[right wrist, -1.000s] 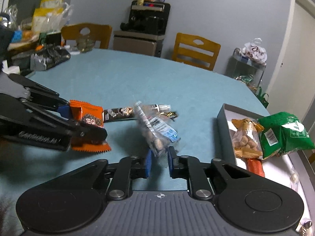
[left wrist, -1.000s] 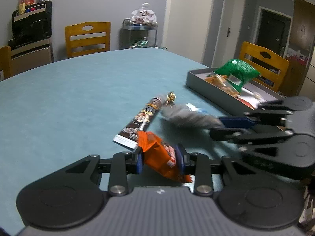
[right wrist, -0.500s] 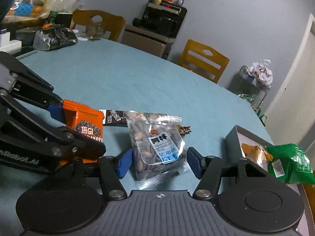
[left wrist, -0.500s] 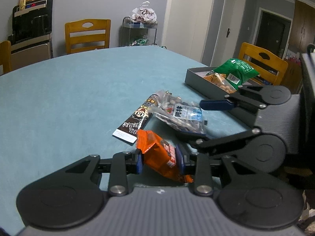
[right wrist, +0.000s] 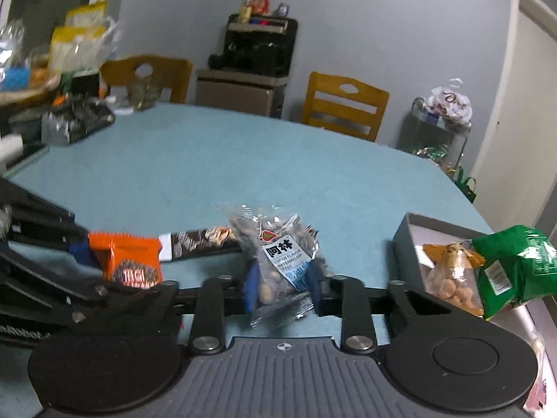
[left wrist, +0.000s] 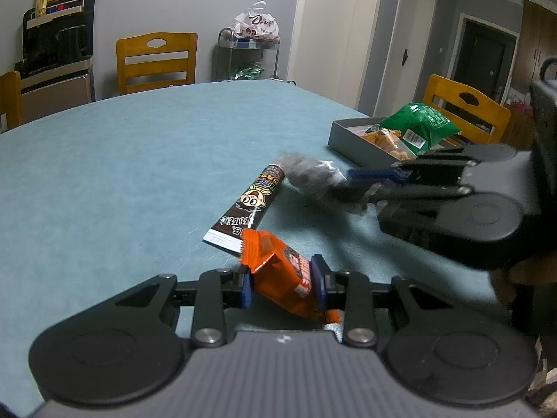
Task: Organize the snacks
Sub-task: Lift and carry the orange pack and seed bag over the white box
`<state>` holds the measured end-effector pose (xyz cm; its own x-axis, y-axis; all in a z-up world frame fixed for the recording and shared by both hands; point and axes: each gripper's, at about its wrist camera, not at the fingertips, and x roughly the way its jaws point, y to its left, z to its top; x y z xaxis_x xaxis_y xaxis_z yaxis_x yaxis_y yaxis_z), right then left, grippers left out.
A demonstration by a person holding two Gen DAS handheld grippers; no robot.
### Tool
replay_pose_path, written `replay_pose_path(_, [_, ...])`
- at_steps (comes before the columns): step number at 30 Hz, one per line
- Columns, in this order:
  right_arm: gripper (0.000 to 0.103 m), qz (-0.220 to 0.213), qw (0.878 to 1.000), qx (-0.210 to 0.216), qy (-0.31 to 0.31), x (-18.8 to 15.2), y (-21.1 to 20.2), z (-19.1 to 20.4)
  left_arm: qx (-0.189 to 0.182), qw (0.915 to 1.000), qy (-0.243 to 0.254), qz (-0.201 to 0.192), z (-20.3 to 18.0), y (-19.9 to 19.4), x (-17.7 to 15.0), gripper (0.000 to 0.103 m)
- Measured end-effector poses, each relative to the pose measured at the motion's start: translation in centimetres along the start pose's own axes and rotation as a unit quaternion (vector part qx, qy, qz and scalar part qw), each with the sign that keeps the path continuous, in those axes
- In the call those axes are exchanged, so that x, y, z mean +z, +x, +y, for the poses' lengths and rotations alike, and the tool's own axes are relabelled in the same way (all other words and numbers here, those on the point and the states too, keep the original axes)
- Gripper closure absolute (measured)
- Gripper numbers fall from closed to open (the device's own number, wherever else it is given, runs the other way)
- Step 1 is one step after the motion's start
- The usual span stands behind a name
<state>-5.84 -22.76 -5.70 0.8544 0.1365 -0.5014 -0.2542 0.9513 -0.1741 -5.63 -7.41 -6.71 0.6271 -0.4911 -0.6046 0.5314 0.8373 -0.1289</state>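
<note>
My left gripper [left wrist: 282,285] is shut on an orange snack packet [left wrist: 275,275], held just above the blue table; the same packet [right wrist: 132,261] shows at the left of the right wrist view. My right gripper [right wrist: 282,285] has its jaws closing, and both blue pads press the lower part of a clear watermelon seed packet [right wrist: 282,250], which stands upright between them. In the left wrist view that seed packet [left wrist: 310,177] is blurred. A long brown chocolate stick packet [left wrist: 250,205] lies flat on the table between the two grippers.
A grey tray [left wrist: 351,139] at the right holds a green bag [left wrist: 421,125] and an orange bag of nuts [left wrist: 386,139]. Wooden chairs [left wrist: 156,59] ring the table. Cluttered bags [right wrist: 76,122] sit at the far left corner. A wire cart [left wrist: 247,52] stands by the wall.
The right gripper let the seed packet down on the table, spread wide around it, then shut on it again. The left gripper kept still with the orange packet.
</note>
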Motion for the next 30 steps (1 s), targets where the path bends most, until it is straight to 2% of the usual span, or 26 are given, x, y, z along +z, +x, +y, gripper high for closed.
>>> replay_pose_path(9, [0.097,-0.010,1.000,0.003,0.010,0.0,-1.3,-0.7,0.003,1.0000,0.000,0.001,0.0,0.1,0.0,0.073])
replay_pose_path(21, [0.099,-0.019,0.995,0.065,0.075,1.4,-5.4,-3.0,-0.006,0.9998,0.006,-0.017,-0.3,-1.4,0.7,0.073])
replay_pose_path(25, [0.099,-0.013,0.993,0.081,0.087,1.5,-6.4,-3.6,-0.009,0.9997,0.012,-0.020,-0.6,-1.8,0.8,0.073])
replay_pose_path(30, [0.099,0.020,0.990,0.102,0.096,0.7,-6.1,-3.9,-0.018,0.9996,0.015,-0.015,-0.9,-1.8,0.6,0.073])
